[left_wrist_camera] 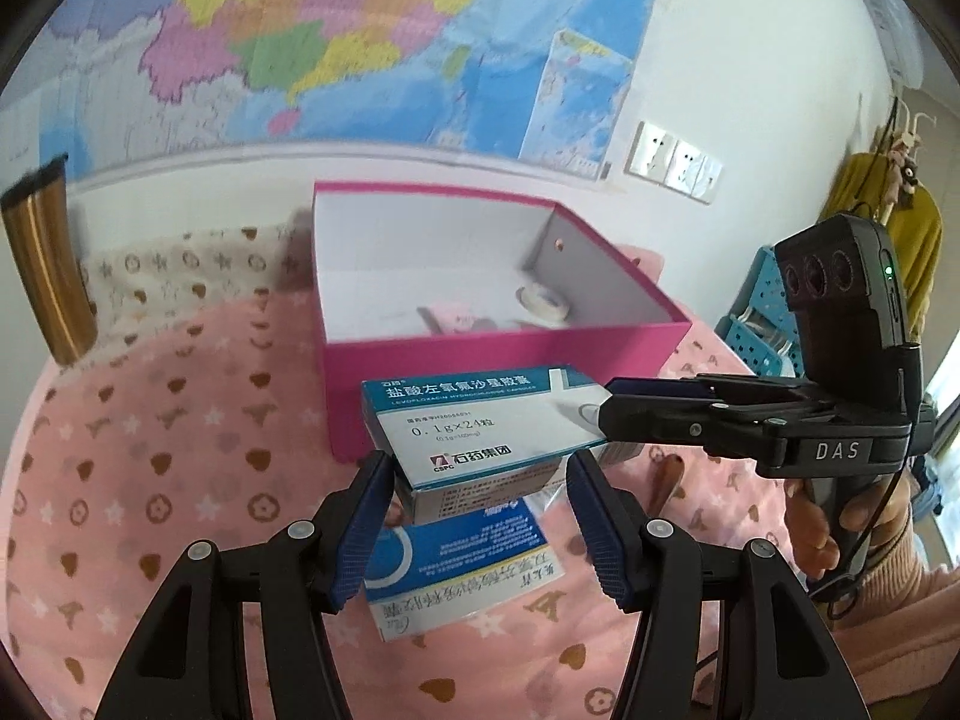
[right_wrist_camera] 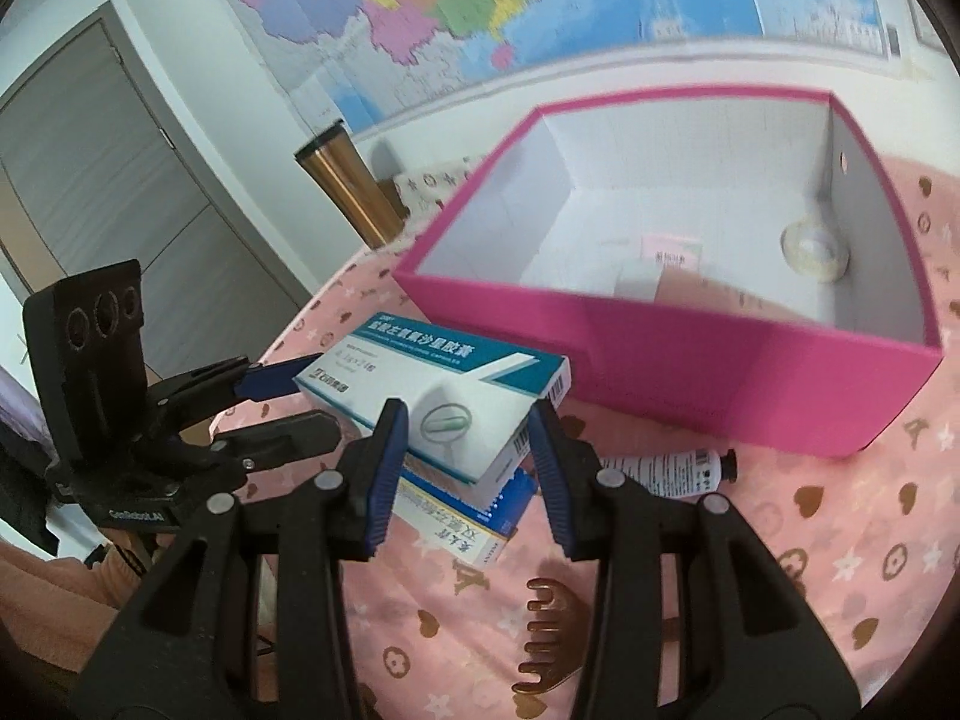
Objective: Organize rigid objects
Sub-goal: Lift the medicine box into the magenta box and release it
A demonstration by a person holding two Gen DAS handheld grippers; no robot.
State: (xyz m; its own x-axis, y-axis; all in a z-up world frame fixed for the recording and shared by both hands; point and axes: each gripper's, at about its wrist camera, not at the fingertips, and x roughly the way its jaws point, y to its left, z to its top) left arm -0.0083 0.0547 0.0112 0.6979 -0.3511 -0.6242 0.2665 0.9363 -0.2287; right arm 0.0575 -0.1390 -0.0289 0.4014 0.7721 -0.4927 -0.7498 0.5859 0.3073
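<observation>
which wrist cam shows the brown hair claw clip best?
Right wrist: the brown plastic hair claw clip lies in full view on the pink patterned cloth, teeth visible. Left wrist shows only a brown sliver behind the right gripper's finger.

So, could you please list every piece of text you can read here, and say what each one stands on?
"0.1g×24粒", "石药集团", "CSPC": white and teal cardboard medicine box.
"DAS": black right gripper.
Blue and white box underneath: print upside down, too blurred.
White tube, wall map: too small.
</observation>
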